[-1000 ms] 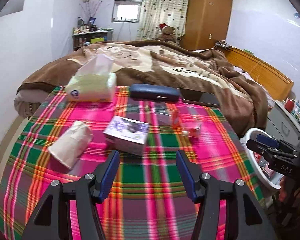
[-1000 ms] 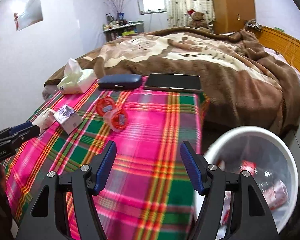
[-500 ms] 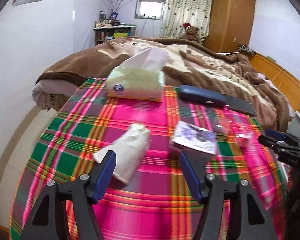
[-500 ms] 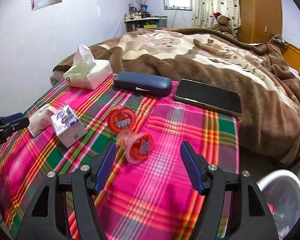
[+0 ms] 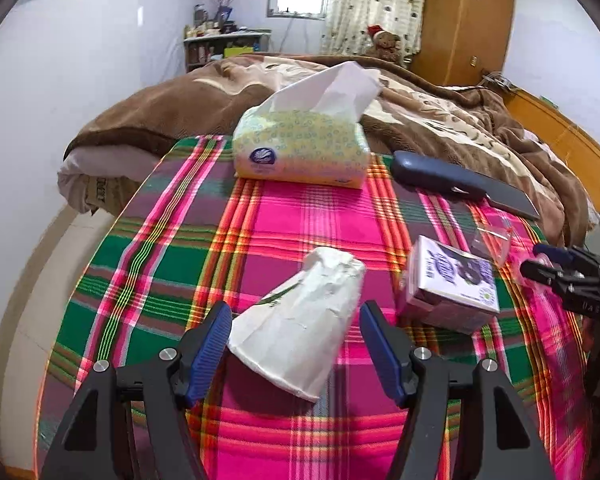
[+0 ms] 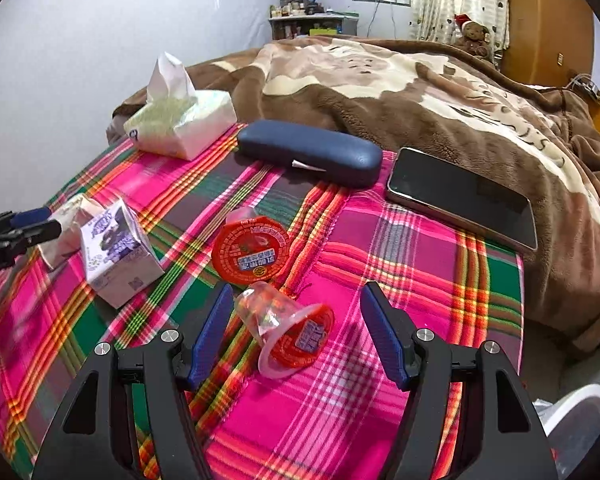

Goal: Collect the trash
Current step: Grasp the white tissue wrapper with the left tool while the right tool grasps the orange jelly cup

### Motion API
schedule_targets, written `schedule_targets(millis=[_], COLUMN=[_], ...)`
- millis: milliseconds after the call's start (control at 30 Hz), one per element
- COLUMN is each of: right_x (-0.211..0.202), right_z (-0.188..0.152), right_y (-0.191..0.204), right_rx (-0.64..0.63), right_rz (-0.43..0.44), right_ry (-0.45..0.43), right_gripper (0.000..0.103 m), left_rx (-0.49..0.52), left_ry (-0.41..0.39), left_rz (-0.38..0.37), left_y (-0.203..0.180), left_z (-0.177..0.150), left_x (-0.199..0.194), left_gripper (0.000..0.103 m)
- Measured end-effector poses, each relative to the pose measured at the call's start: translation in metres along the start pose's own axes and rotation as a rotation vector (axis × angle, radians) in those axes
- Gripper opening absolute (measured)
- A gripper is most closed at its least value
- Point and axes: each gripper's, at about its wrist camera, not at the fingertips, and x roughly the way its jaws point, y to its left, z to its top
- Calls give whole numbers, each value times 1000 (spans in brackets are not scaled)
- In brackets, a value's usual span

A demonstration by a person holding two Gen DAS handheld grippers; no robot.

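Little can be read here. In the left wrist view the black body of the right tongs [image 5: 556,270], just beside the purple-and-white carton [image 5: 452,280], carries pale letters that look like "DAS", partly cut off. The carton's own print and its round green mark are too small to make out. The tissue pack [image 5: 300,146] beyond the carton bears a round blue logo with no legible name. In the right wrist view the two red cup lids [image 6: 252,254] near the carton show white characters on blue labels, not readable.
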Motion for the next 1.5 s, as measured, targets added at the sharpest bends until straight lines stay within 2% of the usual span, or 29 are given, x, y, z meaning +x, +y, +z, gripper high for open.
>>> schedule_targets(millis=[367, 467, 500, 967, 1100, 1200, 1267, 1500], right_x=[-1, -2, -2, -3, -3, -3, -4, -13], right_z=[-10, -13, -14, -18, -19, -19, -20, -24], right_y=[9, 10, 10, 9, 7, 7, 8, 8], right_rx=[-1, 2, 5, 24, 47, 51, 54, 76], right_rz=[33, 23, 21, 7, 24, 21, 25, 13], right_ry=[31, 28, 28, 17, 17, 15, 13, -18], right_gripper=[67, 54, 54, 54, 54, 54, 54, 53], left_rx=[25, 34, 39, 77, 58, 61, 63, 62], left_ry=[35, 50, 60, 72, 67, 65, 62, 52], left_rz=[-19, -51, -64, 8, 4, 17, 26, 14], left_y=[-5, -9, -12, -23, -21, -21, -21, -24], left_z=[-4, -7, -8, -6, -6, -7, -7, -11], left_x=[12, 13, 14, 30, 31, 31, 29, 19], left_gripper=[66, 66, 66, 66, 66, 60, 50, 39])
